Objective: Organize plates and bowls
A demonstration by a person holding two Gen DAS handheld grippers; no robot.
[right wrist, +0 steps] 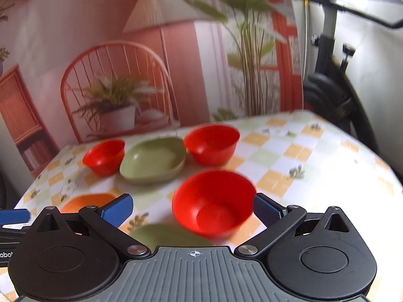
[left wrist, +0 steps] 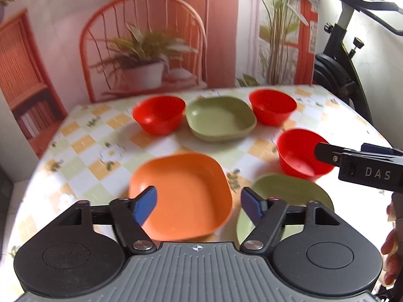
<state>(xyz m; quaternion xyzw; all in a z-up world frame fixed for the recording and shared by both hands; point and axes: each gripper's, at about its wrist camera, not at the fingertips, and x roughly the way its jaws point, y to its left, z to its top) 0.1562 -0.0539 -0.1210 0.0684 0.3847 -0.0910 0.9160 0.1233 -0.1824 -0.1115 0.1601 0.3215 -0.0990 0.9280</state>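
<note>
On the checked worktop (left wrist: pixel 83 136), the orange square plastic plate (left wrist: pixel 183 191) is framed by the released jaws of the left gripper (left wrist: pixel 199 205). The near red round plastic bowl (right wrist: pixel 214 203) is seen between the released jaws of the right gripper (right wrist: pixel 192 210), right of the plate.

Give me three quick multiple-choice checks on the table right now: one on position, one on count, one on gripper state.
1. What sits between the two far red bowls?
A. an orange plate
B. a green plate
C. a cup

2. How many red bowls are on the table?
A. two
B. three
C. five

3. How does the right hand-held gripper stand?
A. open around the near red bowl
B. shut on a green plate
C. shut, holding nothing

Answers:
1 B, the far green plate lies between them.
2 B, far left red bowl, far right red bowl, near red bowl.
3 A, the right hand-held gripper has its fingers spread either side of that bowl.
</note>
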